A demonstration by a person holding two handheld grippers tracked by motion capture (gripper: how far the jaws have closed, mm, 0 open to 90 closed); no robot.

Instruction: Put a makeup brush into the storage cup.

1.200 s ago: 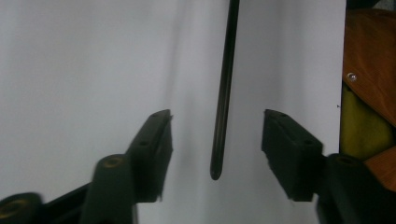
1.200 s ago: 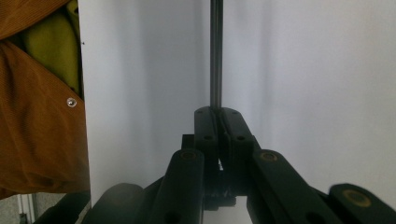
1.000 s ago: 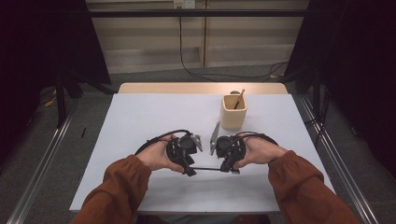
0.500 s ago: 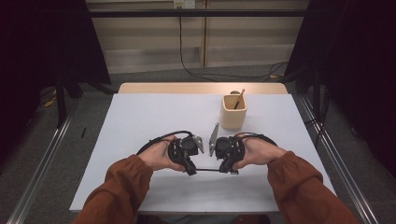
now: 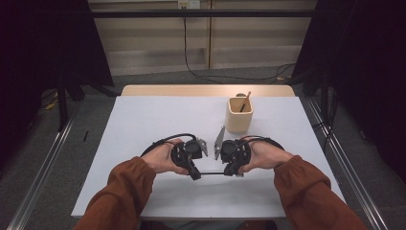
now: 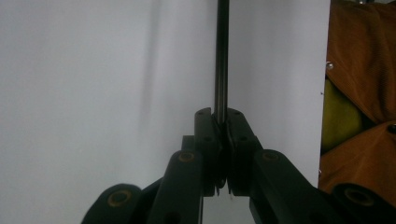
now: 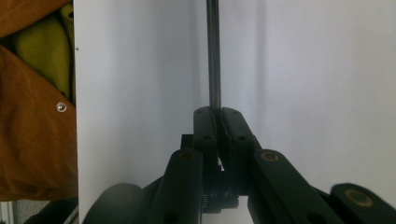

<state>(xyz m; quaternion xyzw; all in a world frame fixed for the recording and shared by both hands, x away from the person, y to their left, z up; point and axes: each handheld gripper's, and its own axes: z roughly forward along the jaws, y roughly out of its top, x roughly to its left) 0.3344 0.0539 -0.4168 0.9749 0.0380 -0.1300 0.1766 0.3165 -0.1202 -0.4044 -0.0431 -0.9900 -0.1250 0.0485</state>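
High view: fixed, above the near edge, facing forward and down; takes in the whole white table (image 5: 143,124), floor and far wall. Left gripper view: rides the left gripper (image 5: 191,160), very close, low over the table, looking right along a thin dark rod (image 6: 221,56). Right gripper view: mirrored, looking left along that rod. All three share rod and tabletop.

A square light wooden cup (image 5: 239,116) stands on the white table (image 5: 143,124), far right of centre, with a thin stick (image 5: 245,101) leaning inside.
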